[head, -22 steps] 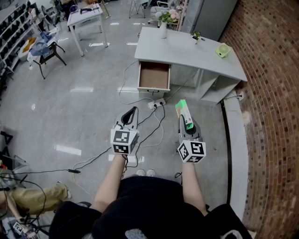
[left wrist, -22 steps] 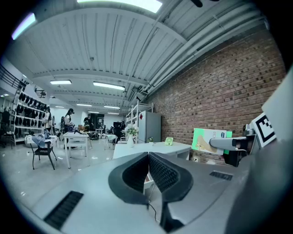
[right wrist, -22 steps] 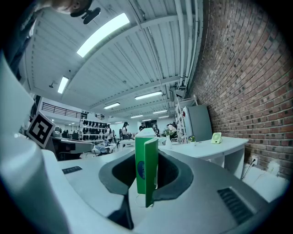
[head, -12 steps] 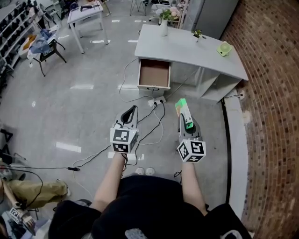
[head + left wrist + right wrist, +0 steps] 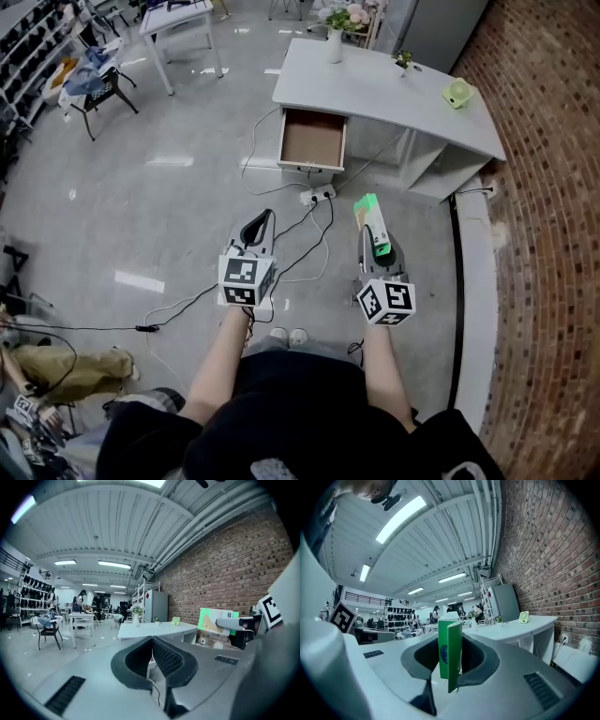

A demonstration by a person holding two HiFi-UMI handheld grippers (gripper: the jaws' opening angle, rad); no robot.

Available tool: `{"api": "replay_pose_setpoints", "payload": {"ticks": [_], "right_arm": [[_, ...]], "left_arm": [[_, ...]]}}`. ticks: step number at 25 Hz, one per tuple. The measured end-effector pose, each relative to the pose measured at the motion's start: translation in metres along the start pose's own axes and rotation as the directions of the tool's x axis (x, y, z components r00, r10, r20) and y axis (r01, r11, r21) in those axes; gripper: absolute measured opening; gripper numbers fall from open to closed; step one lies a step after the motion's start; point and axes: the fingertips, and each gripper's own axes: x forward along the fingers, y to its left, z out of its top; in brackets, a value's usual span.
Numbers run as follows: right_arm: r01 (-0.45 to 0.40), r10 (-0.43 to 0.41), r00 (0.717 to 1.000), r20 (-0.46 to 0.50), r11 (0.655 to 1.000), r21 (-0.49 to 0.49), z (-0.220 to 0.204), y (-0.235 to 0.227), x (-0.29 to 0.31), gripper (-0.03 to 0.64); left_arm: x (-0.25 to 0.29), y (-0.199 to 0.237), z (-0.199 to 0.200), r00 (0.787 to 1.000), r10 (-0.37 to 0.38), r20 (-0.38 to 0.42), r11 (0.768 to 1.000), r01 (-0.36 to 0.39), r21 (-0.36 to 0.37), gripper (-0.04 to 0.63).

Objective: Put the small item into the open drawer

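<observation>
– Polished grey floor runs up to the desk, so nothing carries the item except the claw. How is the grip?

– The right gripper is clamped on the green box. The box stands upright between the pads, with a flap jutting out on one side. The left gripper has its jaws together on nothing.

– And the drawer?

– The drawer is pulled out below the desk's front edge, near the left corner. It's bare inside and well apart from the box, ahead and a little left.

– Advice?

– Walk in squarely. Cables and a power strip lie on the floor just before the drawer, so step with care. I'd hold the squeeze, bring the box over the drawer's middle, lower it inside the walls, and only then let go.
</observation>
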Motion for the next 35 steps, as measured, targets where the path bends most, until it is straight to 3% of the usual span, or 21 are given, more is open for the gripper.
{"api": "replay_pose_setpoints", "payload": {"ticks": [9, 19, 35], "right_arm": [[-0.033, 0.033, 0.999, -0.006, 0.999, 0.013, -0.008, -0.021, 0.002, 0.081], [-0.033, 0.033, 0.999, -0.009, 0.999, 0.008, -0.003, -0.042, 0.023, 0.081], [-0.012, 0.013, 1.0, -0.02, 1.0, 0.015, -0.01, -0.061, 0.138, 0.081]], "left_arm": [[-0.001, -0.012, -0.024, 0.998, 0.048, -0.027, 0.998, -0.049, -0.03, 0.023], [0.024, -0.009, -0.018, 0.998, 0.063, -0.026, 0.997, -0.064, -0.033, 0.023], [0.12, 0.064, -0.021, 0.996, 0.07, -0.059, 0.996, -0.074, -0.052, 0.023]]}}
